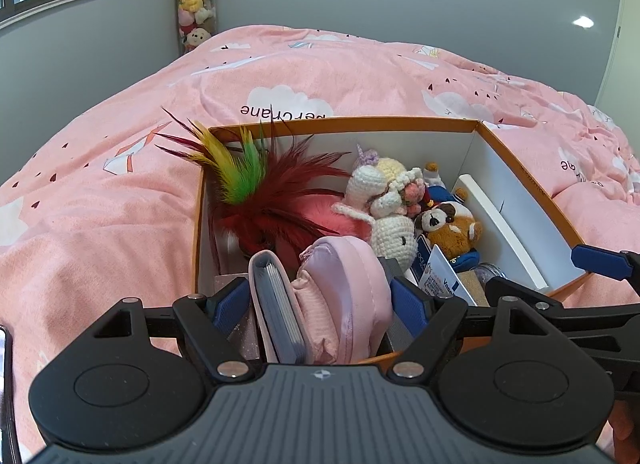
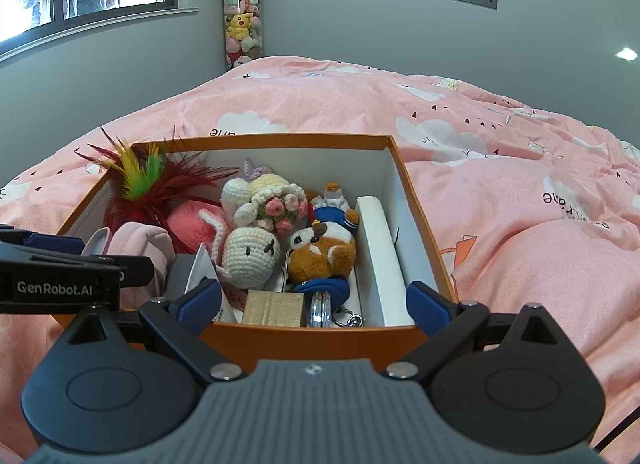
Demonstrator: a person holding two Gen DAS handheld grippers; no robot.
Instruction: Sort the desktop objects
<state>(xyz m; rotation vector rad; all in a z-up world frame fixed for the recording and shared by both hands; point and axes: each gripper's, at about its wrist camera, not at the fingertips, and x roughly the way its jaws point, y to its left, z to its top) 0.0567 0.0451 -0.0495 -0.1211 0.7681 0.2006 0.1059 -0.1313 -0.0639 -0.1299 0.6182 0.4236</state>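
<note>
Reading "GenRobot.AI" in white on the black arm of the left gripper [image 2: 52, 242] is possible only in the right wrist view, where that arm reaches in over the near left corner of the orange box [image 2: 280, 140]. In the left wrist view the left gripper [image 1: 322, 304] is clamped on a pink pouch [image 1: 352, 296], with a pink card holder [image 1: 276, 304] of grey sleeves pressed against the pouch between the same blue pads; both sit at the box's near left end.

Behind them, a feather toy [image 1: 248, 180] in red, yellow and green sticks out past the left rim. A crocheted white doll [image 1: 392, 236] with a flower wreath lies mid-box, touching a brown plush dog [image 1: 448, 228] to its right. A white card beside the dog carries blue print too small to read [image 1: 444, 276]. A white tray insert [image 1: 500, 224] leans along the right wall.

The right gripper [image 2: 314, 304] stands wide apart at the box's near rim, holding nothing, its right pad just outside the right corner. Only this view shows a gold box [image 2: 274, 308] and a metal key ring [image 2: 348, 318] against the near wall.

The box rests on a pink bedspread [image 2: 520, 204] printed upside down with "bercrane"; bare bedding spreads right of the box.
</note>
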